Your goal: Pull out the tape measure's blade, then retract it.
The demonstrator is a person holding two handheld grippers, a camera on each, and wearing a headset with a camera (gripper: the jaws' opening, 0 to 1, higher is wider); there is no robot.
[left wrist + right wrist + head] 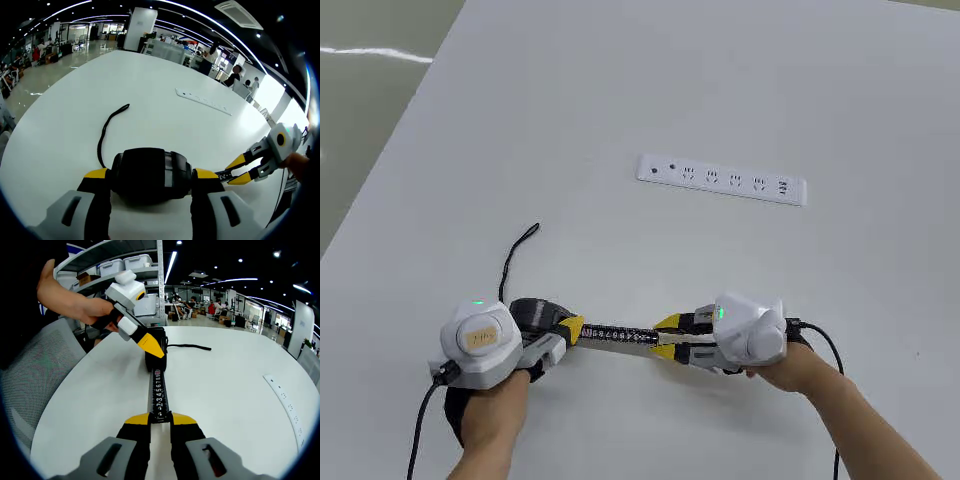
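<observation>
White surface (720, 90), power strip (721, 180) at 1 o'clock from the work, well apart. Left tool (565, 332) is clamped across the black tape case (532, 314) at 7 o'clock on the surface, near its edge. Right tool (666, 337) sits at 3 o'clock from the case, jaws nearly closed, pinching the end of the blade (618, 335), which runs straight between the two; strap (515, 255) trails from the case toward 12 o'clock.

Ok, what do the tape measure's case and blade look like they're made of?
The case looks like matt black plastic, maybe rubber-coated: dull, with lighter bands. The blade looks like thin coated steel: flat, dark, with printed numerals.
</observation>
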